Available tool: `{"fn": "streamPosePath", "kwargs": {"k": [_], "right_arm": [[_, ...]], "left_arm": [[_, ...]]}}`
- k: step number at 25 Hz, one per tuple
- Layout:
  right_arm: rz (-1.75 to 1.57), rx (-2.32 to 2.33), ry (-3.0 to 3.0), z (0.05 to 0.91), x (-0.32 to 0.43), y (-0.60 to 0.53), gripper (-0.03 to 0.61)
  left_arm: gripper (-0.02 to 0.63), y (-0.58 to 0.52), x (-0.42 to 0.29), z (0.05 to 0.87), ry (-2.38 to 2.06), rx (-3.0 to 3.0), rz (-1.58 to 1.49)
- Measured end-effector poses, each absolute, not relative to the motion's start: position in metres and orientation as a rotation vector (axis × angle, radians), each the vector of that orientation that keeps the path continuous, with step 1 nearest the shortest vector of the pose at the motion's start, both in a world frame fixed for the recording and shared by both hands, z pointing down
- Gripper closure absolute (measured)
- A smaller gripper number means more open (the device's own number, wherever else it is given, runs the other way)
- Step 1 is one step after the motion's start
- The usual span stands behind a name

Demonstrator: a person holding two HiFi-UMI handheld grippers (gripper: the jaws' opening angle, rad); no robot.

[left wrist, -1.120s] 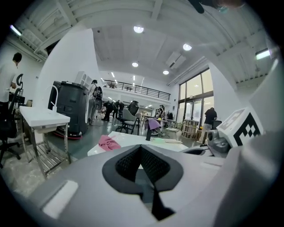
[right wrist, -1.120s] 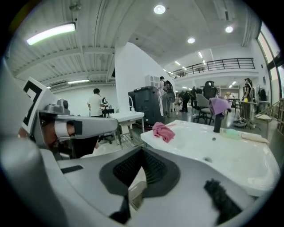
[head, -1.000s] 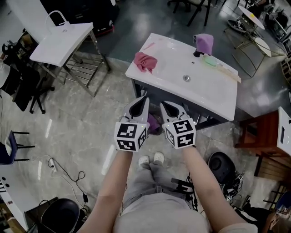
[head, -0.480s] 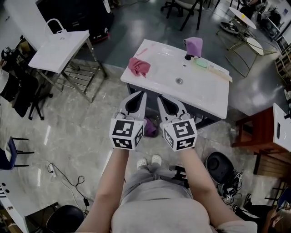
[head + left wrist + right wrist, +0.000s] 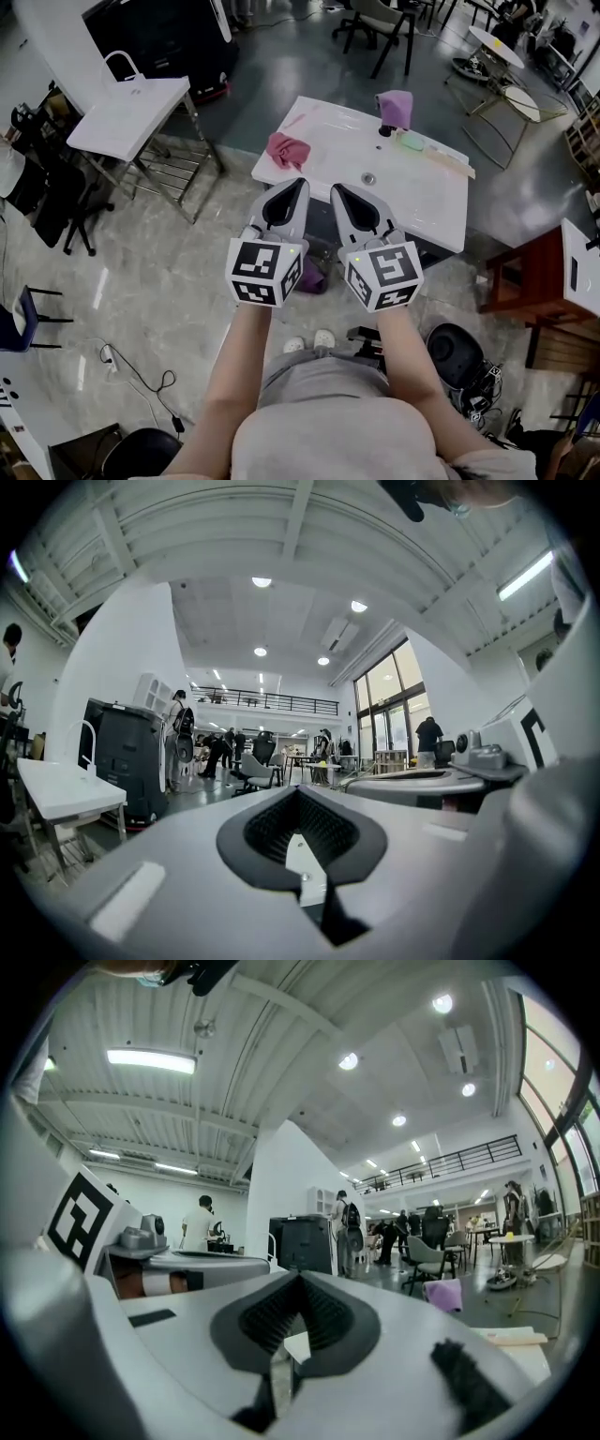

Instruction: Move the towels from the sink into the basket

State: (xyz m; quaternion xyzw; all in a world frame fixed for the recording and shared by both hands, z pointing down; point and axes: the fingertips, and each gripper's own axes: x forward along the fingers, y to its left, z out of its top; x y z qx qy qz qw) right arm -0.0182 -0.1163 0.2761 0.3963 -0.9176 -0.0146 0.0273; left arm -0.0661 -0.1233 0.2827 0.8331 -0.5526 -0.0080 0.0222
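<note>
Hovering closed and empty short of the sink (image 5: 422, 192), the left tongs (image 5: 300, 185) and right tongs (image 5: 337, 189) seem mid-approach; next, one should open over the pink towel (image 5: 286, 150) on the sink's left edge.

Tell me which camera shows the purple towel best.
The head view: the purple towel sits in full sight at the sink's far edge. The right gripper view shows the towel only small and distant; the left gripper view shows none of it.
</note>
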Motion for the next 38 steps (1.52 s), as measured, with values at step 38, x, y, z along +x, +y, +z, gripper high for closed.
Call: {"fn": "streamPosePath", "kwargs": {"k": [38], "right_arm": [[-0.037, 1.444, -2.807, 0.255, 0.015, -0.186, 0.561]], "left_arm": [[0.607, -0.204, -0.036, 0.261, -1.554, 2.723, -0.091]]}}
